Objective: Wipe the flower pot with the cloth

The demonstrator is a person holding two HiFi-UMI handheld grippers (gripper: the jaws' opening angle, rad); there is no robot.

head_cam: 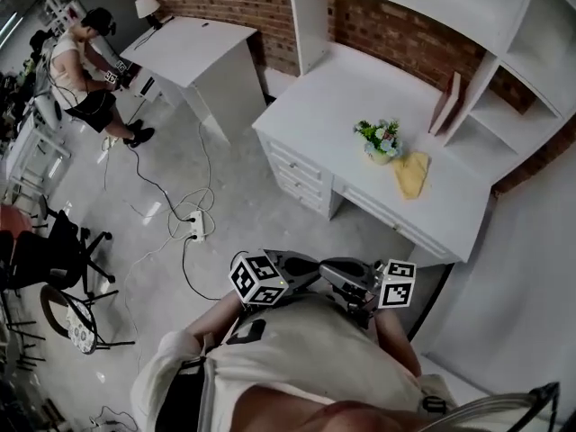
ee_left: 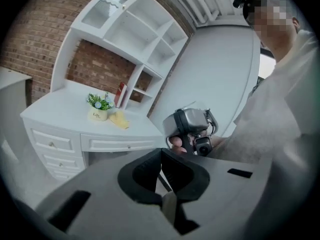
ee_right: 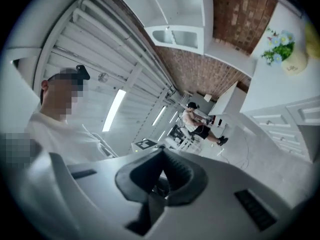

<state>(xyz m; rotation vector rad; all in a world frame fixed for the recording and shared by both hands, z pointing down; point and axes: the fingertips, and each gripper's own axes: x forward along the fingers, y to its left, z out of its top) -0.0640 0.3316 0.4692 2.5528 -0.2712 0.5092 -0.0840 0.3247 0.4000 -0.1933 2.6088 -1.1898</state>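
Observation:
A small cream flower pot (head_cam: 379,144) with green leaves and pale flowers stands on the white desk (head_cam: 333,88), and a yellow cloth (head_cam: 411,175) lies just to its right. In the left gripper view the flower pot (ee_left: 98,109) and cloth (ee_left: 119,119) appear far off; the right gripper view shows the pot (ee_right: 285,54) at its upper right edge. Both grippers are held close to the person's chest, well short of the desk. My left gripper (head_cam: 301,266) (ee_left: 161,156) is shut and empty. My right gripper (head_cam: 346,282) (ee_right: 162,156) is also shut and empty, and the two face each other.
The desk has drawers (head_cam: 301,183) in front and a shelf unit with a reddish book (head_cam: 445,104) behind the pot. A power strip with cables (head_cam: 194,228) lies on the floor, a black chair (head_cam: 54,250) stands left, and another person (head_cam: 81,61) sits at a far table.

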